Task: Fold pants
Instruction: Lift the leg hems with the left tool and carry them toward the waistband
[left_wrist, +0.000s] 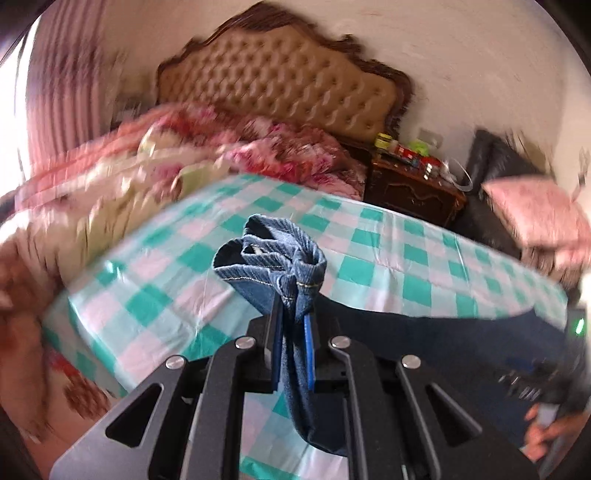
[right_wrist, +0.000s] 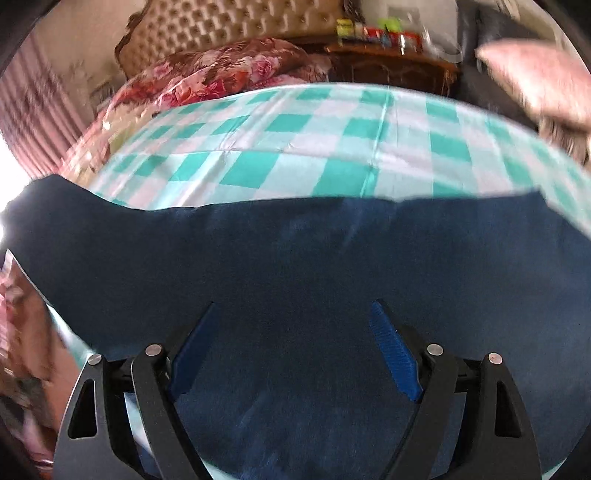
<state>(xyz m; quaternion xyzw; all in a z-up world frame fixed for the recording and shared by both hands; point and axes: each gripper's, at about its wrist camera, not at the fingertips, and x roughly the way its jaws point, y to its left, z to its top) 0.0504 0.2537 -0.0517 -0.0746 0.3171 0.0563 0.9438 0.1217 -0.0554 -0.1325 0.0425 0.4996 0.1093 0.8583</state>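
Dark blue denim pants (right_wrist: 295, 251) lie across a bed covered with a teal and white checked sheet (right_wrist: 280, 147). My left gripper (left_wrist: 293, 317) is shut on a bunched hem of the pants (left_wrist: 273, 266), lifted above the sheet; the rest of the fabric (left_wrist: 443, 332) trails off to the right. My right gripper (right_wrist: 293, 310) is open, its blue-padded fingers (right_wrist: 391, 347) spread just over the flat denim. Whether they touch the cloth is unclear.
A floral blanket (left_wrist: 266, 147) is heaped at the head of the bed below a tufted headboard (left_wrist: 280, 81). A dark wooden nightstand (left_wrist: 413, 188) with small items stands on the right. A pink pillow (left_wrist: 535, 214) rests on a dark chair.
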